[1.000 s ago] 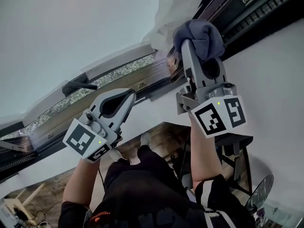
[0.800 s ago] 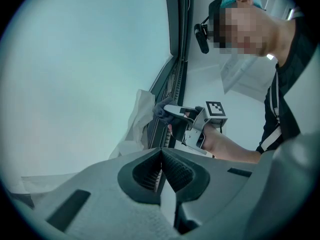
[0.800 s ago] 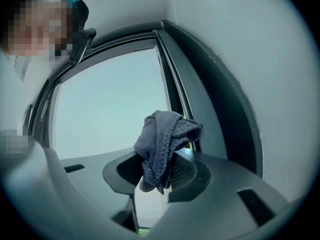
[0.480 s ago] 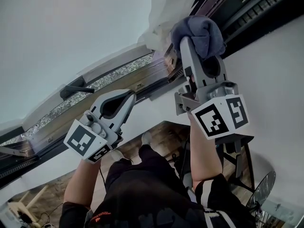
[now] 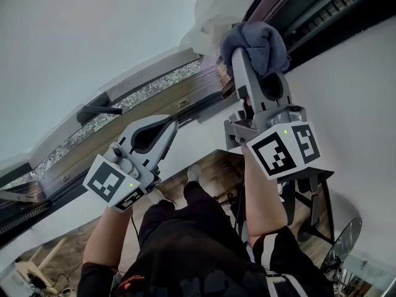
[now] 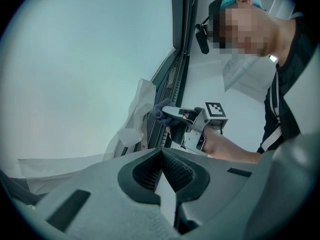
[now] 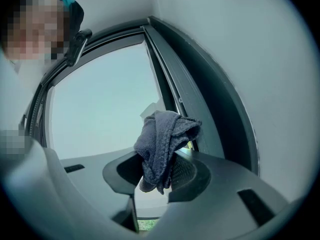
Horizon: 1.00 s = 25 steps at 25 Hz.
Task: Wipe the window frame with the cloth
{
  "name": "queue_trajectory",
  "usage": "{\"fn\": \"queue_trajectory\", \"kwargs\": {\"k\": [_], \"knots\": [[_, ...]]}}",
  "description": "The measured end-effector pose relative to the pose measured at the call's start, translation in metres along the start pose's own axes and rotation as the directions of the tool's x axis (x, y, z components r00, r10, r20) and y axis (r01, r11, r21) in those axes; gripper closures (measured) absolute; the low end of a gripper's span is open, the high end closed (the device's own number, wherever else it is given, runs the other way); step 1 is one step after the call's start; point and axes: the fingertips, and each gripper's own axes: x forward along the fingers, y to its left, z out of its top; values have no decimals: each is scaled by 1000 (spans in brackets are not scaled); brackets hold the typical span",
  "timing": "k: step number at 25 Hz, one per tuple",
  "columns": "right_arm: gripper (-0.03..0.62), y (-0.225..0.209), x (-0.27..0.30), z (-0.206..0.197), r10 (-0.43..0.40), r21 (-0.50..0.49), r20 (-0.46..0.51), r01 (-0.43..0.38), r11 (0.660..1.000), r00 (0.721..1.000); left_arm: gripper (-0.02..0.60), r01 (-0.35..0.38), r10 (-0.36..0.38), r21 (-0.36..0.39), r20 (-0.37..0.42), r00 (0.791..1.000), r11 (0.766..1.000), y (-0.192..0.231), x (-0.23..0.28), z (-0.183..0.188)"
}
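**Right gripper** (image 5: pixel 246 49): raised to the upper corner of the window. Jaws clamped on the cloth, which fills the gap between them in the right gripper view.

**Cloth** (image 5: pixel 256 41): blue-grey and bunched, bulging past the jaw tips. It sits at the inner edge of the window frame; whether it actually touches is not clear.

**Window frame** (image 5: pixel 322 12): dark, with ribbed channels. One member runs up past the cloth and another slopes down to the left. In the right gripper view the channel continues bare beyond the cloth.

**White film** (image 5: pixel 207 18): crumpled sheet hanging at the corner, just beside the cloth on the glass side.

**Glass** (image 5: pixel 86 36): pale, broad pane on the inner side of the frame.

**Handle** (image 5: pixel 98 111): dark lever on the lower member, well apart from the cloth.

**Left gripper** (image 5: pixel 169 124): jaws pressed together with nothing between them. It is held below the lower member, apart from it, with plain white wall (image 5: pixel 352 98) around it.

**Floor** (image 5: pixel 213 169): wooden, showing between the two arms.
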Motion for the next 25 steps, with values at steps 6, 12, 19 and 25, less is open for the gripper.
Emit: {"fn": "queue_trajectory", "kwargs": {"k": [6, 12, 19, 25], "knots": [[479, -6, -5, -22, -18, 30, -31, 19, 999, 999, 561, 1, -2, -17, -21, 1000, 1000, -2, -5, -12], [480, -16, -11, -51, -45, 53, -67, 49, 997, 997, 561, 2, -3, -29, -45, 999, 1000, -4, -9, -25], [480, -33, -19, -100, -85, 73, -140, 96, 993, 986, 561, -3, -1, -46, -76, 997, 999, -5, -16, -45], [480, -45, -24, -134, -98, 89, -194, 117, 989, 976, 561, -18, 10, -74, -110, 994, 997, -4, -21, -66]]}}
